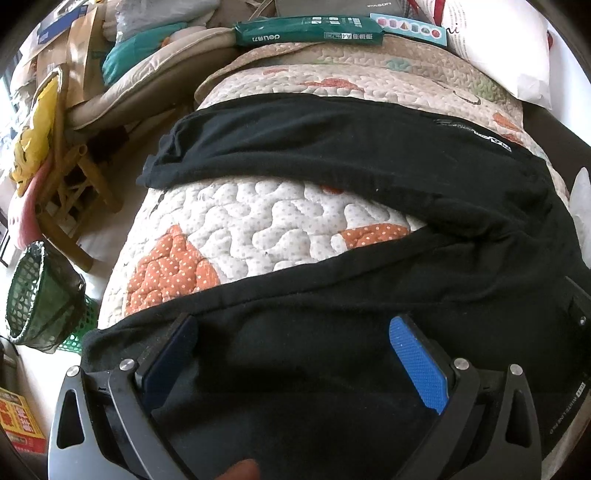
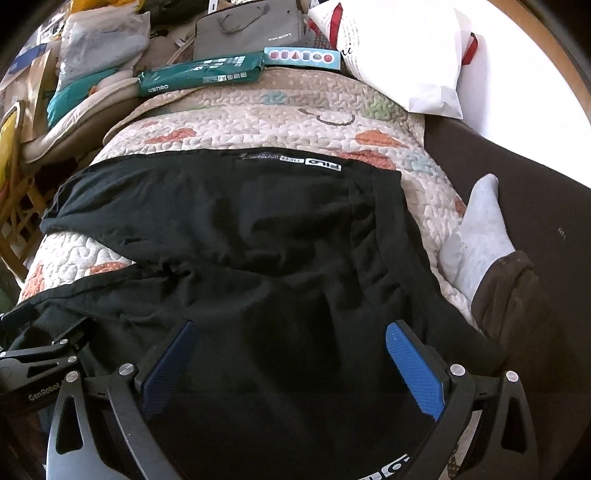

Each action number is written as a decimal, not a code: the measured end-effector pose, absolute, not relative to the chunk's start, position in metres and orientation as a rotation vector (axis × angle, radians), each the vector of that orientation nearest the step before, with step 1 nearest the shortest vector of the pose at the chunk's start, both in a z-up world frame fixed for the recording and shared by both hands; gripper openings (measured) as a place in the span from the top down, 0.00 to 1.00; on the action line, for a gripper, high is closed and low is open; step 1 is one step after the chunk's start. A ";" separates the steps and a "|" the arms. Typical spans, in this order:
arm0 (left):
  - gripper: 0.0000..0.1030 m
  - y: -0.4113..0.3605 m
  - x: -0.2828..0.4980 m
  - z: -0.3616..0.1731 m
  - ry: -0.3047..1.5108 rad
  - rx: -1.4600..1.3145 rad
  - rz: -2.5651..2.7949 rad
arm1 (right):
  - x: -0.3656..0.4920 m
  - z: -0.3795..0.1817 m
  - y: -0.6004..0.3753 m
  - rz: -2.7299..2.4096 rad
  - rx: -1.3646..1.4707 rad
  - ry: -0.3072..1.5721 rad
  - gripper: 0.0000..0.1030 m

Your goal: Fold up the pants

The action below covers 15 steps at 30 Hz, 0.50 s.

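Observation:
Black pants (image 1: 332, 147) lie spread on a quilted cover (image 1: 258, 218), legs apart in a V. In the left wrist view the far leg runs across the top and the near leg (image 1: 332, 295) passes under my left gripper (image 1: 291, 332), which is open above the cloth with blue pads (image 1: 417, 362) wide apart. In the right wrist view the pants (image 2: 240, 221) show their waist and seat, with a white label (image 2: 314, 164) at the far edge. My right gripper (image 2: 290, 332) hangs open over the near waist part. The left gripper's body (image 2: 33, 362) shows at the left edge.
A green paper pack (image 1: 310, 31), a grey bag (image 2: 247, 29) and a white bag (image 2: 402, 66) line the far side. A wooden chair (image 1: 74, 177) and green basket (image 1: 40, 295) stand left. A person's socked foot (image 2: 476, 229) rests on the quilt's right edge.

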State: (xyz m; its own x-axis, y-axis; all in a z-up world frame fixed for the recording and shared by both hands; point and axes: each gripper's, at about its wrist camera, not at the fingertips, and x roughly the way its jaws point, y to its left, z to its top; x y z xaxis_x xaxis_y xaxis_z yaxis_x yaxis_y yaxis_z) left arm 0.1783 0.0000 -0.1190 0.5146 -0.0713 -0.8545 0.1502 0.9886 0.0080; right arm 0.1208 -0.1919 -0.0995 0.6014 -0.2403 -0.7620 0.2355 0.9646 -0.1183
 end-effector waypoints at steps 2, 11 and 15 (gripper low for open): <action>0.00 0.001 0.178 -0.119 1.017 0.078 -0.132 | 0.121 -0.101 -0.193 -0.277 0.004 0.889 0.00; 0.00 0.001 0.178 -0.121 1.016 0.069 -0.126 | 0.118 -0.102 -0.192 -0.272 0.008 0.882 0.00; 0.00 0.001 0.176 -0.122 1.002 0.070 -0.121 | 0.117 -0.103 -0.191 -0.268 0.011 0.886 0.00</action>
State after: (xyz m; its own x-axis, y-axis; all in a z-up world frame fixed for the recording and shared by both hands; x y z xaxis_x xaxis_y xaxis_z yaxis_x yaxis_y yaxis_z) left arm 0.1759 0.0008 -0.1215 0.5329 -0.0696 -0.8433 0.1336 0.9910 0.0026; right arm 0.1166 -0.1910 -0.1030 0.6014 -0.2272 -0.7660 0.2361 0.9664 -0.1013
